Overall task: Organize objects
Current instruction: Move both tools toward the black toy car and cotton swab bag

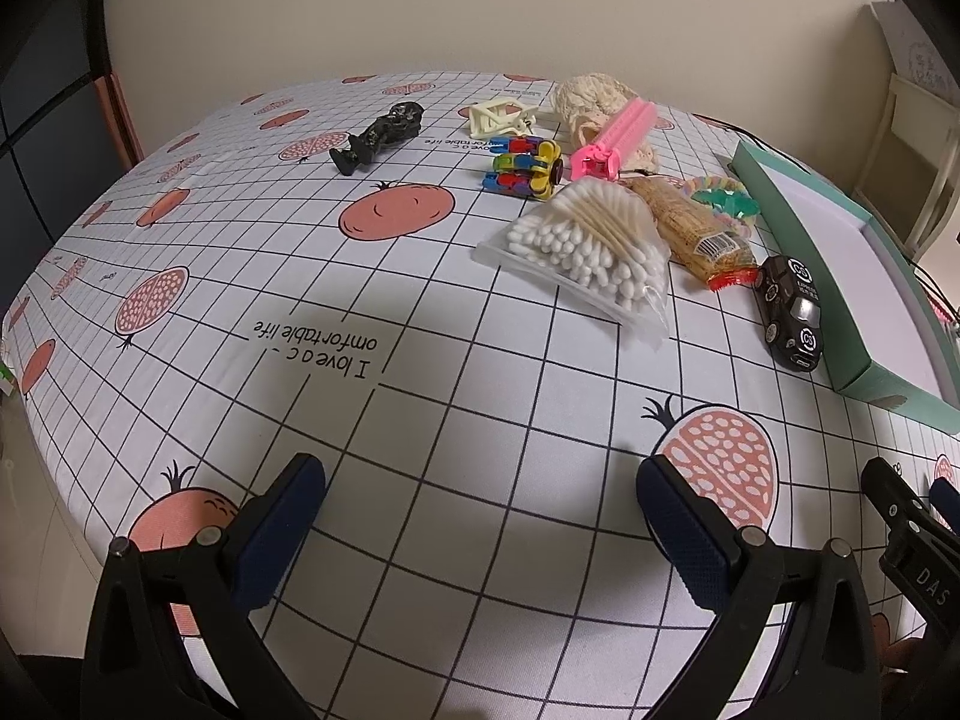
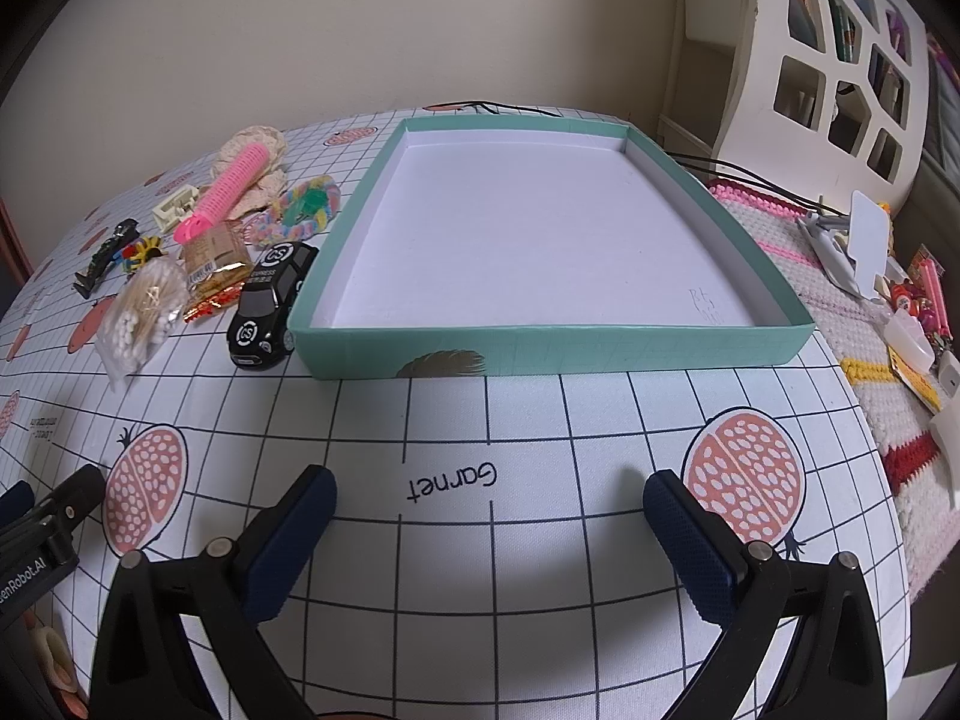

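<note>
A shallow teal box (image 2: 540,345) with a white, empty floor lies on the checked tablecloth; its long side (image 1: 798,240) shows at the right of the left wrist view. Left of it lie a black toy car (image 1: 792,312) (image 2: 270,303), a bag of cotton swabs (image 1: 588,246) (image 2: 141,312), a snack packet (image 1: 696,228) (image 2: 213,267), a pink clip (image 1: 612,135) (image 2: 225,192), a coloured toy (image 1: 528,165), a black figurine (image 1: 378,135) and a cream hair claw (image 1: 498,117). My left gripper (image 1: 480,483) and right gripper (image 2: 489,495) hover open over bare cloth, holding nothing.
A pastel ring with a green piece (image 1: 726,201) (image 2: 303,210) and a cream knitted item (image 1: 585,99) lie behind the clip. Right of the table, a knitted cloth (image 2: 852,324) bears small clutter, with a white cut-out shelf (image 2: 840,66) behind. A wall backs the table.
</note>
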Tool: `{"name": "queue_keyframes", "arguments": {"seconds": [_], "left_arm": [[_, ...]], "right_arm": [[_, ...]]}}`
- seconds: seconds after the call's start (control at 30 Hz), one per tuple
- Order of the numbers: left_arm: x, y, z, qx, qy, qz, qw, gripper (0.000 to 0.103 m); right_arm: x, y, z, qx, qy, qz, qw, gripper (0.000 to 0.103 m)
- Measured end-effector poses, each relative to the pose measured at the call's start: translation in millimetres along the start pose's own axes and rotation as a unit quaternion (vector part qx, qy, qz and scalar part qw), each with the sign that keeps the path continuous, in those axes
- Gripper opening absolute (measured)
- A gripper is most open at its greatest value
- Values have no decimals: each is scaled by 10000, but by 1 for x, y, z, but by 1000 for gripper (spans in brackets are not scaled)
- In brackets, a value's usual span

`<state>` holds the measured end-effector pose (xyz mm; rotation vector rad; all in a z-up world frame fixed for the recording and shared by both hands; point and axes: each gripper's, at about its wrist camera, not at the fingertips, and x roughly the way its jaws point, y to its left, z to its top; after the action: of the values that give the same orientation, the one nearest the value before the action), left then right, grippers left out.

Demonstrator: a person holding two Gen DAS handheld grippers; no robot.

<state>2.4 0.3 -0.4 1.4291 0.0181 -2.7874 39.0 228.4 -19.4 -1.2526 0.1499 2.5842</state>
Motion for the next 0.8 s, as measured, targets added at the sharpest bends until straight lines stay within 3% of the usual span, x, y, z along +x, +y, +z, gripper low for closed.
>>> {"name": "queue_keyframes", "arguments": {"seconds": [0.6,0.8], "left_arm": [[1,0,0,-26,5,30,10000,103],[3,0,5,-75,209,67,9997,103]], "right_arm": [[2,-1,2,-8,13,15,10000,103],[2,0,9,-35,188,-52,9998,103]]}}
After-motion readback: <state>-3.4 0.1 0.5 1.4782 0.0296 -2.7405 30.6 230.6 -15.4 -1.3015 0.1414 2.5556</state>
